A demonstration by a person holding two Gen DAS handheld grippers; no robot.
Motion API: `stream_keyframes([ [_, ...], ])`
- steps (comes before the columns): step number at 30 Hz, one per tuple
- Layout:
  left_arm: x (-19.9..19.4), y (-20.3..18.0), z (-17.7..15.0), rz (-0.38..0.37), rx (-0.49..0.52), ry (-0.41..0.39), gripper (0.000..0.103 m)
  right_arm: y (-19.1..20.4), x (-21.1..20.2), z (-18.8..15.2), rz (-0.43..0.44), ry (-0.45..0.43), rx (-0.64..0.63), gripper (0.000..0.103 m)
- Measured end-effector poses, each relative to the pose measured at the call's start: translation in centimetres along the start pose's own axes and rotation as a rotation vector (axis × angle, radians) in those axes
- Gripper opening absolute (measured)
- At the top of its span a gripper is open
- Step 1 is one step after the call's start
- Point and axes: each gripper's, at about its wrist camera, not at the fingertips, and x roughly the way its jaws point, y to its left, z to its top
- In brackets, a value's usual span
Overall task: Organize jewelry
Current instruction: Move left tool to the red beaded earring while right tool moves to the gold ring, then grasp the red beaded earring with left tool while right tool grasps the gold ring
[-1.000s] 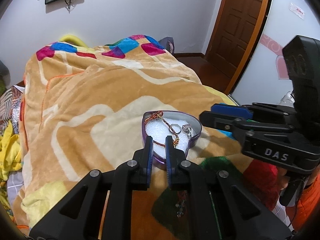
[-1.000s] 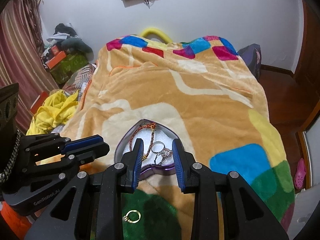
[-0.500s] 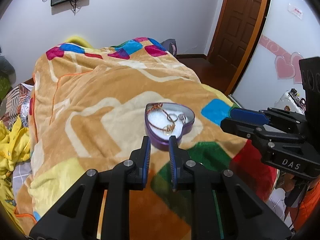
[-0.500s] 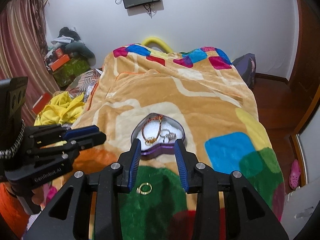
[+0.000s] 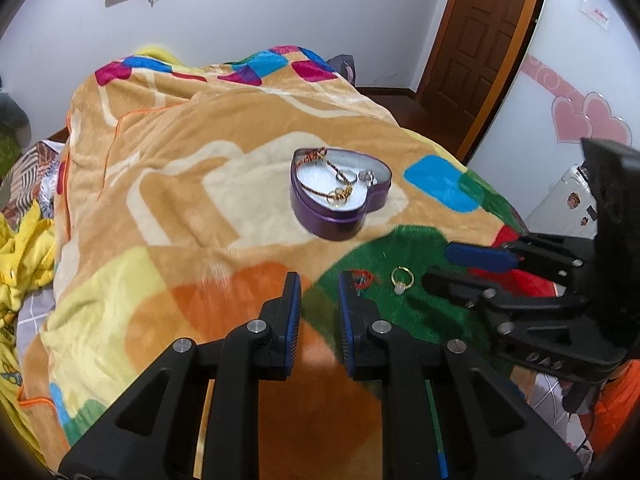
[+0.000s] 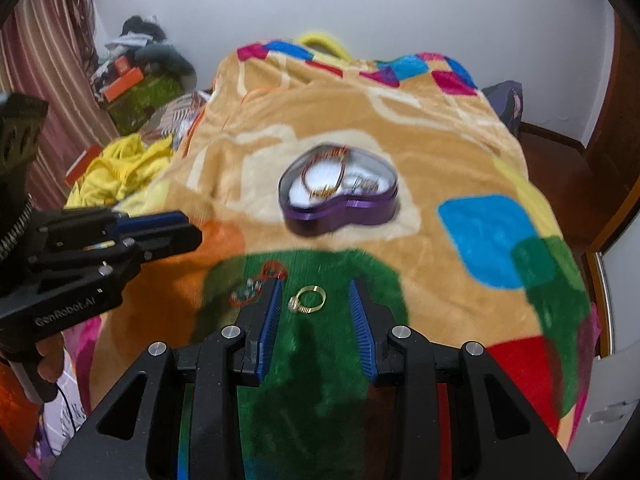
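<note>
The right gripper (image 6: 314, 300) stands wide apart over the green patch of the blanket (image 6: 340, 360), its blue ribbed fingers (image 6: 270, 314) gripping nothing. A gold ring (image 6: 307, 299) lies flat on the green pile between the two fingers, nearer the one at 9 o'clock and not clearly touching either; the view is blurred, so contact cannot be judged finely. Just beyond that finger, at about 10 o'clock from the ring, lies a red cord bracelet (image 6: 256, 286) with small beads, also on the blanket.

The left gripper (image 5: 319, 288) is parted by a narrower gap and is empty, hovering above the border of the orange and green patches. The red cord bracelet (image 5: 362, 279) lies just beside the tip of its finger at 3 o'clock, and the gold ring (image 5: 401, 279) sits a little farther out the same way, near the right gripper's fingertips (image 5: 476, 256).

At 12 o'clock from both grippers, well apart from them, a purple heart-shaped tin (image 5: 340, 192) rests on a cream patch of the blanket. Inside it, on white lining, lie a reddish cord necklace (image 5: 324, 168), silver rings (image 5: 358, 176) and a gold ring (image 5: 338, 197).
</note>
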Motion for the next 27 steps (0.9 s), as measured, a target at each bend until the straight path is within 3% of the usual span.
stream_keyframes([
  [8,1.4,-0.4,-0.9,-0.034,0.001,0.039,0.017,0.5,2.9,-1.0,-0.01,0.075,-0.024,0.031],
  [15,2.6,-0.8,-1.4,-0.042,0.011,0.076,0.017,0.2,3.2,-1.5,-0.013,0.044,-0.041,0.031],
  [18,3.2,-1.0,-1.7,-0.052,0.015,0.096,0.017,0.1,3.1,-1.5,0.0,0.035,-0.047,0.023],
  [22,3.6,-1.3,-1.8,-0.059,0.016,0.108,0.017,0.0,2.9,-1.6,0.013,0.023,-0.037,0.023],
  [27,4.3,-1.8,-1.8,-0.06,0.031,0.118,0.024,-0.1,2.5,-1.4,0.012,0.008,-0.03,0.023],
])
